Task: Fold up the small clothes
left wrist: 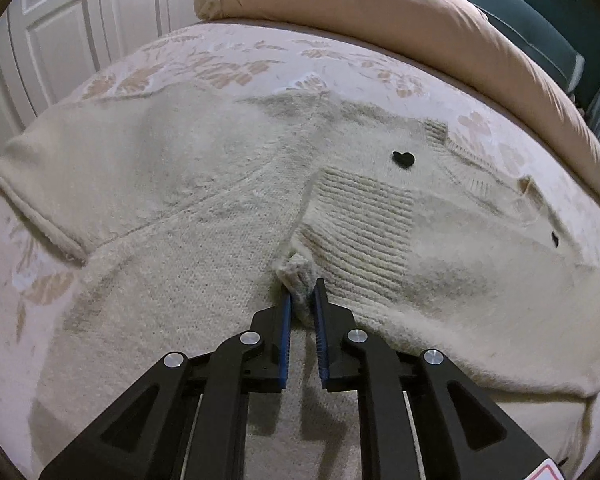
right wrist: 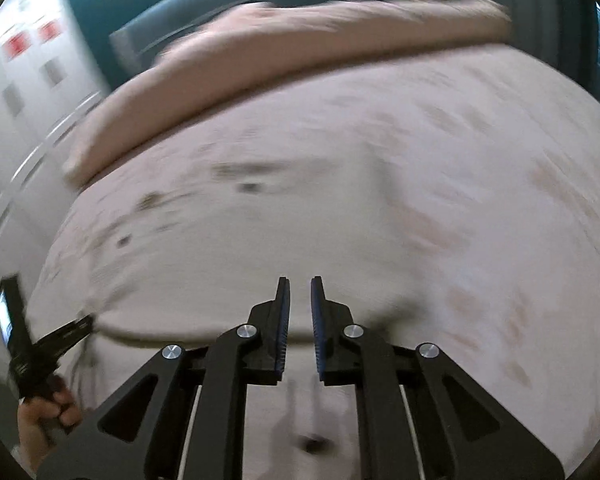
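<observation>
A cream knitted cardigan (left wrist: 188,208) with dark heart-shaped buttons (left wrist: 403,159) lies spread on the bed. One sleeve lies folded across the body, its ribbed cuff (left wrist: 352,232) in the middle. My left gripper (left wrist: 303,294) is shut on the corner of that cuff, just above the cardigan. In the right wrist view the picture is blurred by motion. My right gripper (right wrist: 299,284) hovers above the cardigan (right wrist: 228,248), its jaws a narrow gap apart and empty. The left gripper (right wrist: 66,332) and the hand holding it show at the left edge of that view.
The bed has a pale floral cover (left wrist: 236,60). A folded pinkish duvet (left wrist: 380,12) lies along its far side, with a teal headboard (left wrist: 532,4) behind. White panelled cupboard doors (left wrist: 60,32) stand beyond the bed's left end.
</observation>
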Motion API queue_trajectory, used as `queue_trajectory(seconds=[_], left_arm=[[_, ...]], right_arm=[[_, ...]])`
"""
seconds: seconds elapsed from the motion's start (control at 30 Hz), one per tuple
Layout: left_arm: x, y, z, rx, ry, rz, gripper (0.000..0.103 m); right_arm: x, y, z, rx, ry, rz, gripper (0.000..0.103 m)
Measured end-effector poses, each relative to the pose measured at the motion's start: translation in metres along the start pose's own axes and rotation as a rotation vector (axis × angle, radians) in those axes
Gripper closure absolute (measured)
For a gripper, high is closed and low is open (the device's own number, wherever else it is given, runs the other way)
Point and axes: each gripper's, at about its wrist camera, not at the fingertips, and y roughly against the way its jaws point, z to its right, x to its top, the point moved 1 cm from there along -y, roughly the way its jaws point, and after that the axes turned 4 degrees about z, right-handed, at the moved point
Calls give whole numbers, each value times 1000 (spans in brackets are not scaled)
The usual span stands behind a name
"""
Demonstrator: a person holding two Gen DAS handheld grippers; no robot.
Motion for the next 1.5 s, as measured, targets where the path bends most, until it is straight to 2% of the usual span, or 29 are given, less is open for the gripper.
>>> queue_trajectory(seconds=[0.07,0.1,0.13,0.2,0.27,0.33,0.4,0.43,0.47,0.53,0.6,0.63,0.77,0.83,0.93,1.03,1.1,1.13,1.2,1.27,1.3,1.33,1.37,1.4,1.43,1.5], left_arm=[[-1,1,1,14,-11,-3,90],[-2,2,1,16,-15,-5,89],[-1,1,0,17,-16,-9,88],[0,1,-1,11,-22,-12,87],[0,0,-3,-5,-36,-7,86],[-2,1,-6,-28,-36,4,85],[-2,5,-12,-66,-16,4,84],[-2,11,-18,-94,8,7,82],[-3,22,-29,-113,46,15,80],[-3,40,-51,-111,97,37,70],[1,59,-95,-112,184,59,55],[4,63,-112,-98,209,65,53],[29,71,-224,47,337,94,53],[46,68,-283,108,415,113,53],[71,53,-377,167,597,104,53],[79,34,-430,133,758,79,53],[79,19,-454,56,890,73,53],[79,17,-458,39,915,71,53],[83,13,-460,20,940,97,54],[90,9,-457,4,920,102,55],[93,7,-456,0,910,100,59],[96,7,-453,-4,898,97,65],[98,6,-451,-26,887,96,85],[101,4,-447,-37,881,76,95],[102,6,-448,-33,881,76,95],[108,22,-439,-29,868,132,98]], right_arm=[[3,-28,-24,58,66,-51,93],[-3,-36,-28,47,94,-78,93],[-6,-53,-25,-6,129,-113,94],[-15,-61,4,-109,116,-129,97],[-19,-40,59,-127,-22,-101,103],[-19,-10,83,-164,-91,-67,103],[-21,15,78,-248,-56,-47,90],[-24,25,70,-248,-25,-41,90],[-30,35,58,-206,-7,-43,90],[-49,43,29,-132,20,-68,86],[-67,45,6,-94,51,-95,81],[-77,45,-9,-71,71,-112,80],[-120,39,-49,-11,136,-201,78],[-131,33,-56,-4,143,-229,68],[-140,32,-65,-19,177,-238,62],[-144,30,-68,-30,197,-245,60],[-143,27,-66,-32,181,-252,58],[-142,25,-66,-37,177,-256,57],[-143,27,-69,-49,192,-256,53],[-145,24,-74,-60,217,-254,50],[-146,24,-75,-65,225,-252,49],[-147,25,-75,-66,228,-251,48],[-147,25,-75,-67,227,-250,48],[-147,25,-75,-66,226,-250,48],[-147,25,-74,-65,224,-249,48],[-146,25,-73,-62,219,-248,48]])
